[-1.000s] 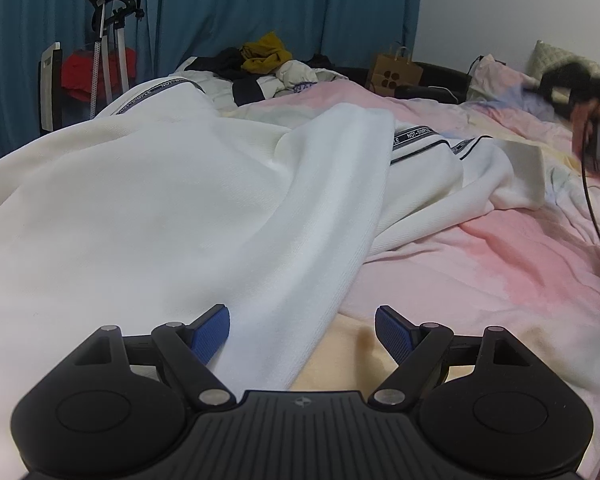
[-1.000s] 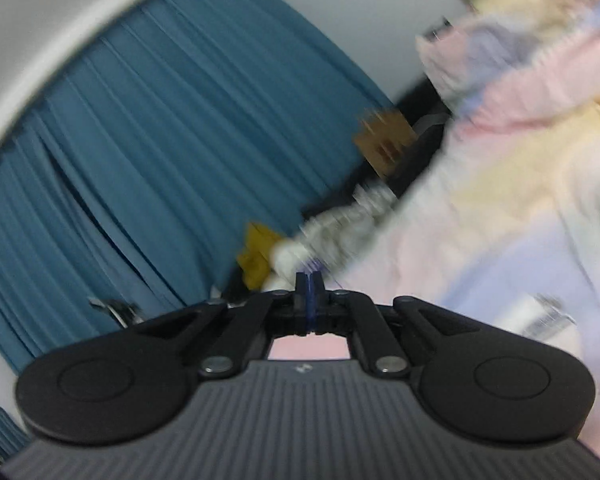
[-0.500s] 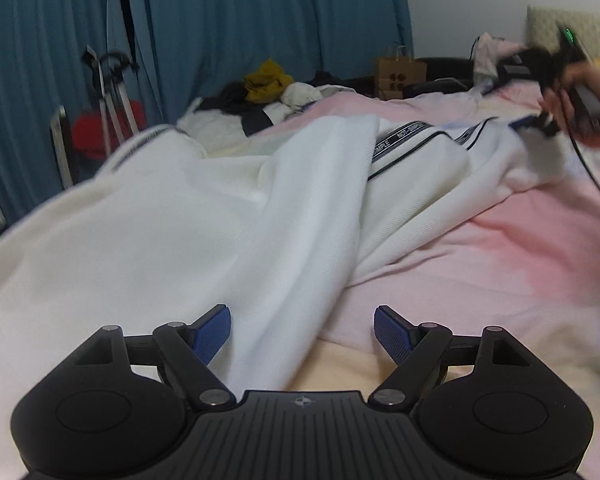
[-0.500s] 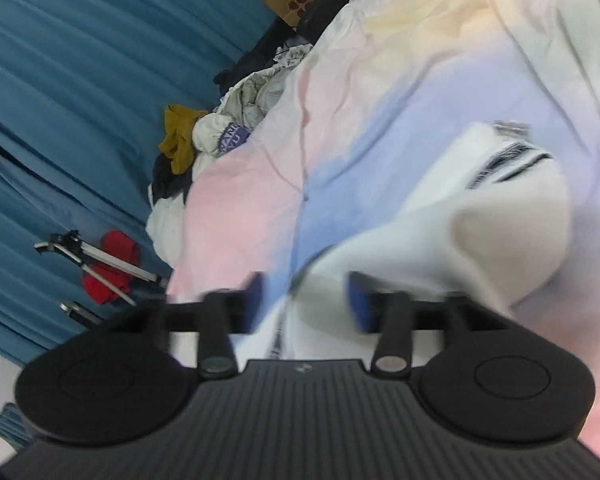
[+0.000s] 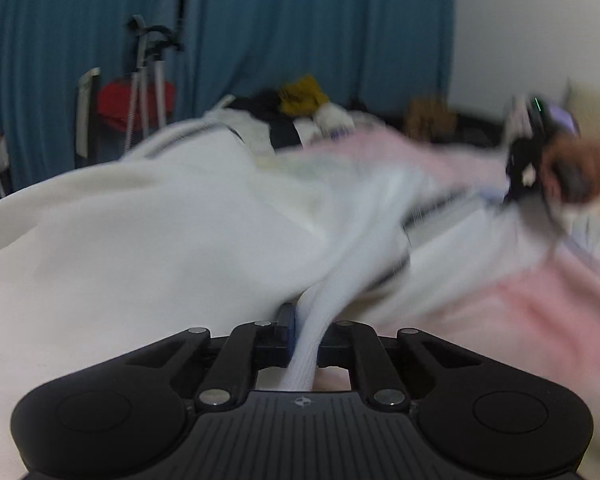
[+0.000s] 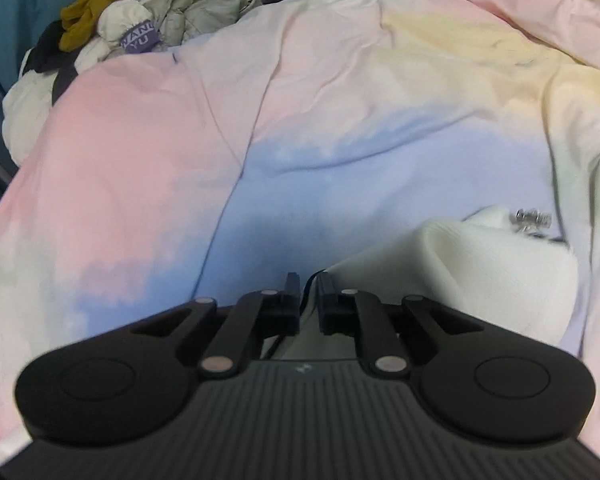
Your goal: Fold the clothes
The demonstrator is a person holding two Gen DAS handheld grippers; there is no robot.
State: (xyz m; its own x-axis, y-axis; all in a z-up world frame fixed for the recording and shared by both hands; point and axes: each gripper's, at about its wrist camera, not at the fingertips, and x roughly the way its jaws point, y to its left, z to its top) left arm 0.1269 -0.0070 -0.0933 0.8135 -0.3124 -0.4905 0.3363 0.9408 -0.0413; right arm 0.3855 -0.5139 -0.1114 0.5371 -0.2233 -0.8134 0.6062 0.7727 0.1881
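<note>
— Left claw [image 5: 305, 330]?
— Mine is clenched on a bunched fold of the white garment [image 5: 148, 224], which spreads across the bed [image 5: 540, 300].
— Right claw [image 6: 309, 294]?
— Nearly closed, pinching the garment's edge; its cuff [image 6: 472, 264] lies just beside on the pastel sheet [image 6: 300, 120].

Two close wrist views, shared bedspread [image 5: 540, 320].

Left gripper [image 5: 305, 334] clamped on cloth — right gripper [image 6: 309, 294] nearly closed.
</note>
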